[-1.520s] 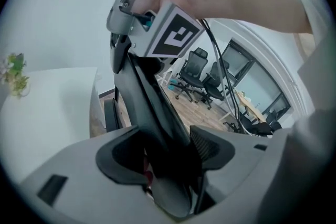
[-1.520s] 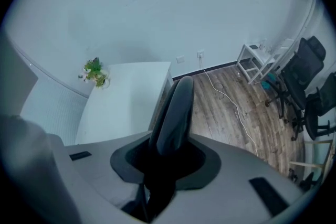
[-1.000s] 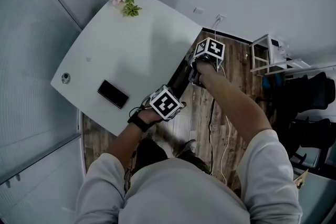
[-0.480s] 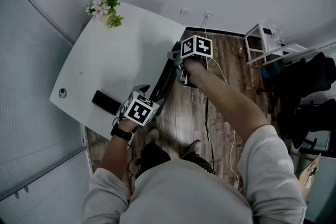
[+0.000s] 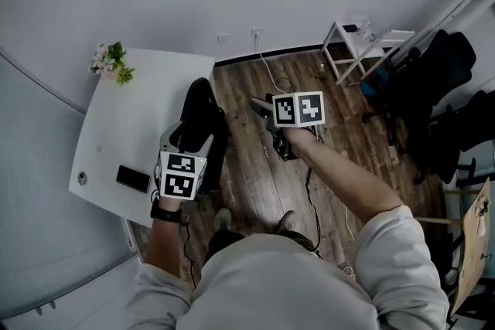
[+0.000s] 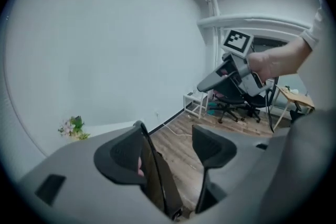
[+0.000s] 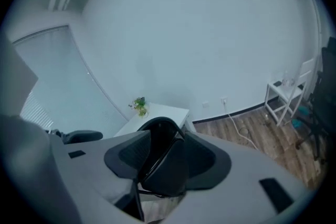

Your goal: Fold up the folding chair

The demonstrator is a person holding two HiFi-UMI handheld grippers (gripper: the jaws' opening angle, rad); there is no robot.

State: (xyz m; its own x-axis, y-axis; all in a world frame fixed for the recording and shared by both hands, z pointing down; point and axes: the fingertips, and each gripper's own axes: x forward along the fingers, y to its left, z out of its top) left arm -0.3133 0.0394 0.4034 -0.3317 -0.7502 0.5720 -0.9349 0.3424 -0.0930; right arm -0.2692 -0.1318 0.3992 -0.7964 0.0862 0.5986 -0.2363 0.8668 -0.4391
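Note:
The black folding chair (image 5: 203,113) stands on the wood floor against the white table's right edge, its seat and back close together. My left gripper (image 5: 184,144) is at the chair's near side. In the left gripper view (image 6: 168,141) the chair's thin edge (image 6: 155,176) lies against the left pad while the right pad stands apart; these jaws have been opening. My right gripper (image 5: 264,113) hangs to the right of the chair, clear of it. Its jaws (image 7: 167,155) have just been closing with nothing between them, and the chair (image 7: 163,165) shows beyond them.
The white table (image 5: 139,112) carries a flower bunch (image 5: 112,62) and a dark phone (image 5: 133,178). A white cable (image 5: 271,77) trails from the wall socket. A white stool (image 5: 360,42) and dark office chairs (image 5: 441,96) stand at the right.
Both hands have risen. The chair, a dark bar at the table's edge before, now shows as a broad black shape. My right gripper has come off it and moved right.

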